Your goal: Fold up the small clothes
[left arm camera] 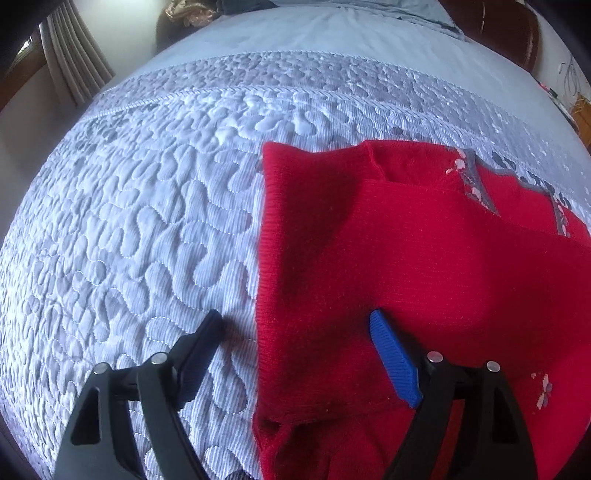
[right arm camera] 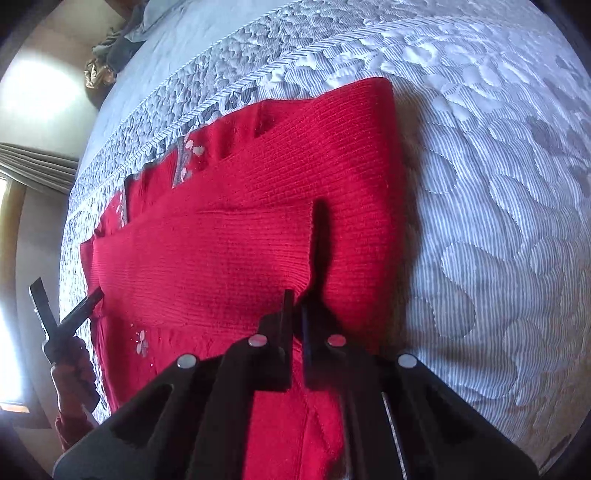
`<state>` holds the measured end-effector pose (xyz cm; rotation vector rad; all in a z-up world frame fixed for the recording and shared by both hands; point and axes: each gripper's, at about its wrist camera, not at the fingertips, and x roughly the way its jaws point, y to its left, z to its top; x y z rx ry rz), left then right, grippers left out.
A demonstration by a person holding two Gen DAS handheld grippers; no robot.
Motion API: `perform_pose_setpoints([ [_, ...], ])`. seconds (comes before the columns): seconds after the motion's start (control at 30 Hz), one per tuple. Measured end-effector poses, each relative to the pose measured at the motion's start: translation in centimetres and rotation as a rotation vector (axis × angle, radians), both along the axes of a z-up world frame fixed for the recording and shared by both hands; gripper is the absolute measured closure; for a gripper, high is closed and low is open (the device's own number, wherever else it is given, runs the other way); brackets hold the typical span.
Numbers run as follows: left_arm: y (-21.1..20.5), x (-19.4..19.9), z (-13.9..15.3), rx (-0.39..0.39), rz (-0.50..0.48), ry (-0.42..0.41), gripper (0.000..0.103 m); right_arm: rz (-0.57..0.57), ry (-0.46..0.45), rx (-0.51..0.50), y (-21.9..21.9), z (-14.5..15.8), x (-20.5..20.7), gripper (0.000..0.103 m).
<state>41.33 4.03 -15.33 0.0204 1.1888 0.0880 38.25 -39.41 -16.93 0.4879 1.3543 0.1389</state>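
A red knitted sweater [left arm camera: 406, 258] with grey trim and small pale flowers lies partly folded on the quilted bedspread [left arm camera: 147, 221]. My left gripper [left arm camera: 295, 332] is open, its jaws standing astride the sweater's left edge, with the blue pad [left arm camera: 395, 365] over the red knit. In the right wrist view the sweater [right arm camera: 240, 229] fills the middle. My right gripper [right arm camera: 297, 314] is shut on a fold of the sweater's edge near its lower part. The left gripper [right arm camera: 66, 306] shows at the far left of that view, open.
The grey-white bedspread [right arm camera: 498, 221] covers the bed all around the sweater. A plain pale sheet [left arm camera: 314, 33] lies beyond it. Crumpled clothes [right arm camera: 118, 44] lie at the far bed end. Curtains [left arm camera: 74, 55] hang by the bed.
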Motion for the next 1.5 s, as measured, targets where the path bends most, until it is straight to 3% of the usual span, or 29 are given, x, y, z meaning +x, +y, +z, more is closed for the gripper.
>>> perform_pose_setpoints([
  [0.2, 0.3, -1.6, 1.4, -0.026, 0.021, 0.001, 0.023, -0.013, -0.025, 0.031, 0.0, 1.1, -0.5, 0.101],
  [0.37, 0.5, -3.8, 2.8, -0.098, 0.018, -0.022, 0.023, -0.007, -0.053, 0.076, 0.5, 3.0, -0.6, 0.101],
  [0.57, 0.7, -5.8, 3.8, -0.087, -0.002, -0.051, 0.023, 0.053, -0.074, 0.079, 4.1, 4.7, -0.2, 0.101],
  [0.77, 3.7, -6.1, 5.1, -0.079, 0.044, -0.060, 0.023, 0.215, -0.121, 0.147, 13.2, 5.5, -0.5, 0.101],
  [0.9, 5.4, -6.4, 5.9, -0.104, 0.070, -0.071, 0.023, 0.388, -0.155, 0.232, 21.9, 5.8, -1.7, 0.101],
  [1.03, 5.9, -6.8, 6.1, -0.182, 0.060, -0.068, 0.023, 0.547, -0.158, 0.285, 27.8, 5.8, -3.9, 0.101],
  [1.2, 4.9, -6.8, 5.3, -0.451, -0.018, 0.014, 0.023, 0.680, -0.158, 0.345, 31.8, 5.7, -6.9, 0.101],
  [1.4, 1.6, -7.1, 5.4, -0.493, -0.192, 0.090, 0.023, 0.706, -0.173, 0.315, 32.5, 5.7, -8.0, 0.101],
  [1.5, 0.4, -6.7, 4.6, -0.509, -0.221, 0.151, 0.022, 0.701, -0.177, 0.320, 31.9, 5.8, -8.1, 0.101],
])
